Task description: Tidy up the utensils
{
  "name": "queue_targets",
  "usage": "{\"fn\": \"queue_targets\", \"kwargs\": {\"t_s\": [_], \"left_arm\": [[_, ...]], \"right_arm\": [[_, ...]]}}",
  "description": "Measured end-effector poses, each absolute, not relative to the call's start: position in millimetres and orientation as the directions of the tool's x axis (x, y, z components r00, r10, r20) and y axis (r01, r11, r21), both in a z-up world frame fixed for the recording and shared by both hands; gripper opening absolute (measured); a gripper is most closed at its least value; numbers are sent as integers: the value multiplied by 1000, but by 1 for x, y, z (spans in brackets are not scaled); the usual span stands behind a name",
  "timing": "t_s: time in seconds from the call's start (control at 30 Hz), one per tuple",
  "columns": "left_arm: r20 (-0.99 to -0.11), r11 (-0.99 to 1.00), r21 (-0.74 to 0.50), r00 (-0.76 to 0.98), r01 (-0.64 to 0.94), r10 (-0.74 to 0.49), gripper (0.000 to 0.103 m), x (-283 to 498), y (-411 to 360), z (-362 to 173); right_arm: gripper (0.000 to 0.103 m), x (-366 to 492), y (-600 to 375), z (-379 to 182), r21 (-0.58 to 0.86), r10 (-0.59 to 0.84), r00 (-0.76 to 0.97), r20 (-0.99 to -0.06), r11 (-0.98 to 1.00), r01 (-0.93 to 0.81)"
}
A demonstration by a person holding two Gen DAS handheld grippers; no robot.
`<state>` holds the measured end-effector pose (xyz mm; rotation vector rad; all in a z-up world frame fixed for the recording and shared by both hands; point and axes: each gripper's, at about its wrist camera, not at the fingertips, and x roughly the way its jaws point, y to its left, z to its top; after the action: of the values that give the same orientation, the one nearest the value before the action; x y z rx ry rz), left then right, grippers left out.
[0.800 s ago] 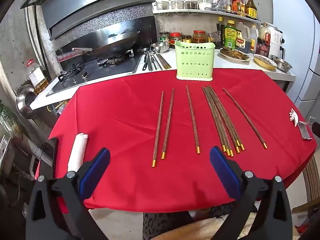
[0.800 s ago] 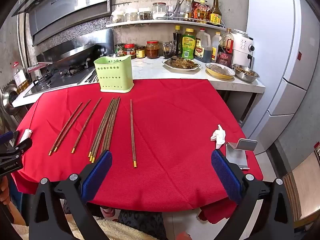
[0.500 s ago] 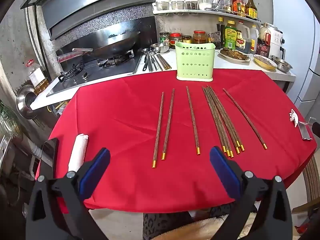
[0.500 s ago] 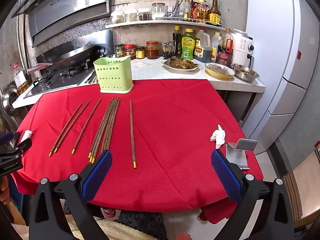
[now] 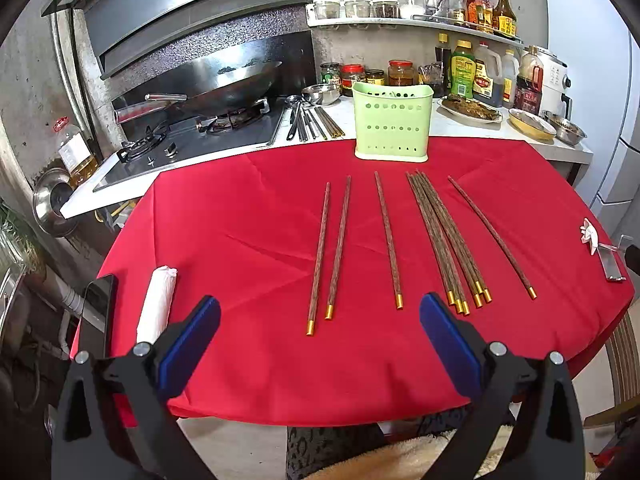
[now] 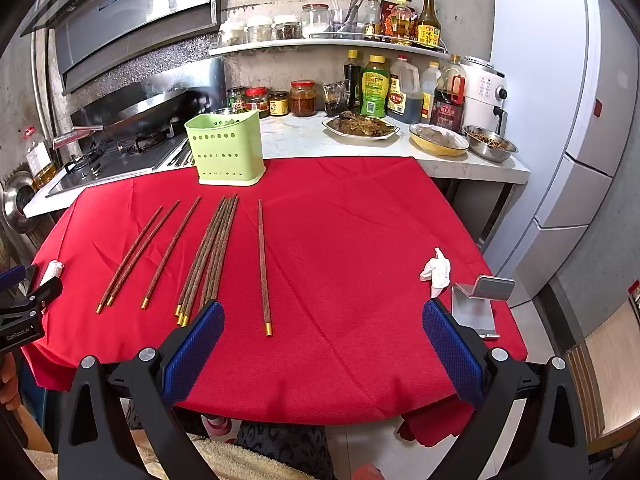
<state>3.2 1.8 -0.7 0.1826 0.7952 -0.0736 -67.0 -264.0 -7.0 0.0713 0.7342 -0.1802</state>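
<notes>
Several brown chopsticks with gold ends lie on the red tablecloth [image 5: 240, 220]: a pair [image 5: 328, 248] at the left, a single one [image 5: 387, 240], a bundle [image 5: 444, 236] and a lone one [image 5: 490, 236] at the right. A light green perforated utensil holder [image 5: 393, 126] stands upright at the table's far edge. My left gripper [image 5: 320, 334] hangs open above the near edge, short of the gold ends. In the right wrist view the bundle [image 6: 212, 256] and lone chopstick [image 6: 263, 268] lie ahead of my open right gripper [image 6: 323, 338]; the holder [image 6: 226, 152] stands beyond.
A rolled white cloth [image 5: 157, 304] and a dark phone [image 5: 94, 312] lie at the table's left edge. A crumpled tissue [image 6: 437, 272] and a metal phone stand [image 6: 476, 304] sit at the right. Behind is a counter with stove, wok [image 5: 224, 86], metal utensils [image 5: 308, 120], bottles and food dishes.
</notes>
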Motion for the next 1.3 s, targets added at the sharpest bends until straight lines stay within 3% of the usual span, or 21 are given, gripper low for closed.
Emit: {"fn": "queue_targets", "kwargs": {"t_s": [1.3], "left_arm": [[-712, 982, 135, 703, 132, 3, 97, 5, 8, 1]], "right_arm": [[97, -70, -264, -8, 7, -136, 731, -669, 982, 190]]}}
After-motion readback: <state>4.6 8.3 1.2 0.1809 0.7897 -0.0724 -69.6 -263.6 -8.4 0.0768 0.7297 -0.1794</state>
